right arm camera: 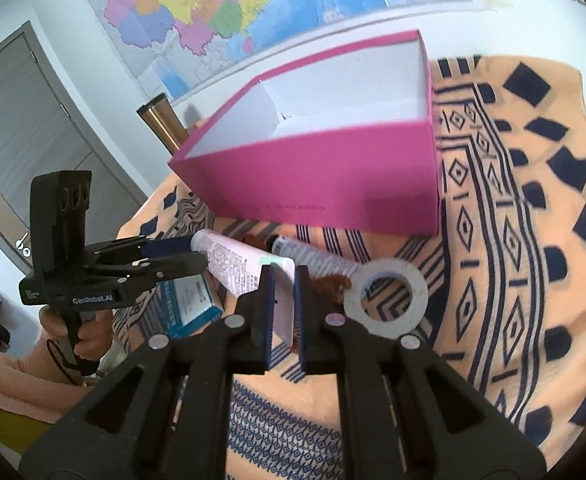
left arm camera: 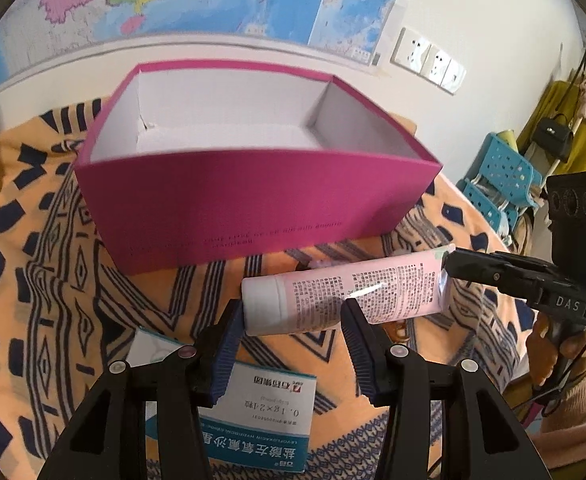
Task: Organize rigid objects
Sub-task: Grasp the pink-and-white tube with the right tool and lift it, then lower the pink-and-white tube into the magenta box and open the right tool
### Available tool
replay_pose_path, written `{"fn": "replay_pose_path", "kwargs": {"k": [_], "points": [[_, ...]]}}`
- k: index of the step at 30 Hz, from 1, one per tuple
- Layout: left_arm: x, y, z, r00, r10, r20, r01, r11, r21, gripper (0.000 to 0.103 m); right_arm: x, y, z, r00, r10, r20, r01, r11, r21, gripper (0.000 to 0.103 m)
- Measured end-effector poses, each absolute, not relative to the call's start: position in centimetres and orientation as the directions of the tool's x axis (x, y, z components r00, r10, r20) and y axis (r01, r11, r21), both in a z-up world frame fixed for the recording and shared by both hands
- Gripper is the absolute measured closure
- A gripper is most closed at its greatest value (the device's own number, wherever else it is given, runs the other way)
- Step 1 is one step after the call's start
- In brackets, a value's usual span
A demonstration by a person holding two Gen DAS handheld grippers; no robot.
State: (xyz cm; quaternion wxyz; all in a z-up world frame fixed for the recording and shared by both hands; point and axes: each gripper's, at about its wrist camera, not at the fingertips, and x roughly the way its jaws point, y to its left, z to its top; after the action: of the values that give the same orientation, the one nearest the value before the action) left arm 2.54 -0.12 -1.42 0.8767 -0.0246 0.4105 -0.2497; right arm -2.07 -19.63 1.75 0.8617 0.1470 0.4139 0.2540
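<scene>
A pink tube with a white cap [left arm camera: 333, 296] is held above the patterned cloth in front of an open, empty magenta box [left arm camera: 253, 200]. My right gripper [right arm camera: 284, 276] is shut on the tube's flat crimped end [right arm camera: 253, 272]; it shows at the right in the left wrist view [left arm camera: 449, 268]. My left gripper [left arm camera: 293, 312] is open, its fingers either side of the tube's cap end; it shows at the left in the right wrist view [right arm camera: 197, 254]. A blue-and-white medicine box [left arm camera: 261, 408] lies under my left gripper.
A white tape ring [right arm camera: 385, 296], a second tube [right arm camera: 309, 254] and a brown object [right arm camera: 333, 284] lie on the cloth [right arm camera: 513, 240] near the box [right arm camera: 333, 184]. A metal tumbler [right arm camera: 161, 120] stands behind it. Blue stools [left arm camera: 501, 180] stand at the right.
</scene>
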Motion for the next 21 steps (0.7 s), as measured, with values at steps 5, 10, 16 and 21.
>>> {"fn": "replay_pose_path", "kwargs": {"k": [5, 10, 16, 21], "points": [[2.6, 0.1, 0.5, 0.574, -0.466, -0.673, 0.421, 0.873, -0.245, 0.053, -1.6, -19.5, 3.4, 0.558, 0.554, -0.618, -0.336, 0.832, 0.442, 0.091], [2.8, 0.0, 3.1, 0.619, -0.474, -0.626, 0.432, 0.871, -0.232, 0.053, -0.8, -19.6, 5.6, 0.599, 0.542, -0.589, -0.361, 0.84, 0.406, 0.091], [3.7, -0.8, 5.5, 0.666, -0.462, -0.585, 0.436, 0.878, -0.197, 0.053, 0.6, -20.2, 7.9, 0.639, 0.534, -0.554, -0.379, 0.845, 0.377, 0.09], [5.6, -1.1, 6.2, 0.668, -0.463, -0.583, 0.432, 0.879, -0.204, 0.053, 2.5, -20.8, 8.8, 0.653, 0.533, -0.539, -0.381, 0.845, 0.374, 0.089]]}}
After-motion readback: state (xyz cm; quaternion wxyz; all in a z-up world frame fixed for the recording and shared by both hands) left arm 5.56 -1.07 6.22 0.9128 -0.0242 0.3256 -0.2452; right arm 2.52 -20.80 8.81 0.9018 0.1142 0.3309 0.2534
